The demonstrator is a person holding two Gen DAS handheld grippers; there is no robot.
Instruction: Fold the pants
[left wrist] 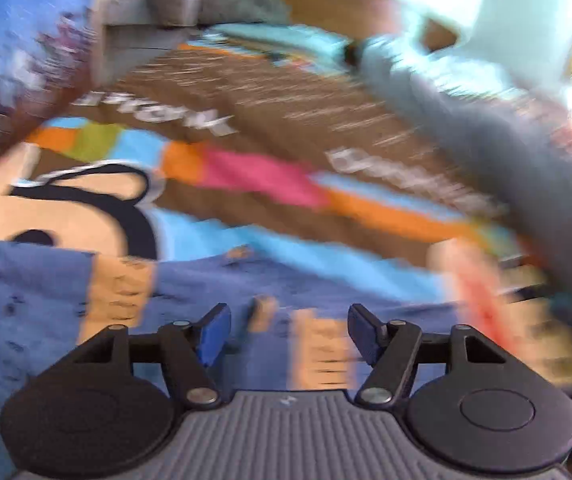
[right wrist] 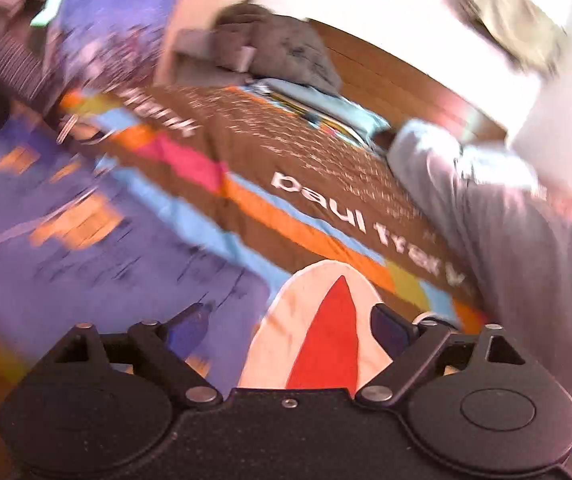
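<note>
Though blurred, bedspread (right wrist: 326, 184) reads "paul"; both grippers' fingers (left wrist: 215, 336) (right wrist: 390, 330) spread wide, empty, over jeans (left wrist: 26, 320).

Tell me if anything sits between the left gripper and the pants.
Nothing visible does. The left gripper is open, with the blue patched pants lying directly ahead on the colourful bedspread; blur hides fine detail.

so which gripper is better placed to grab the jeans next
Left. The left gripper is open directly over the jeans, with denim between its fingers. The right gripper is open over the bedspread, with the jeans off to its left.
</note>
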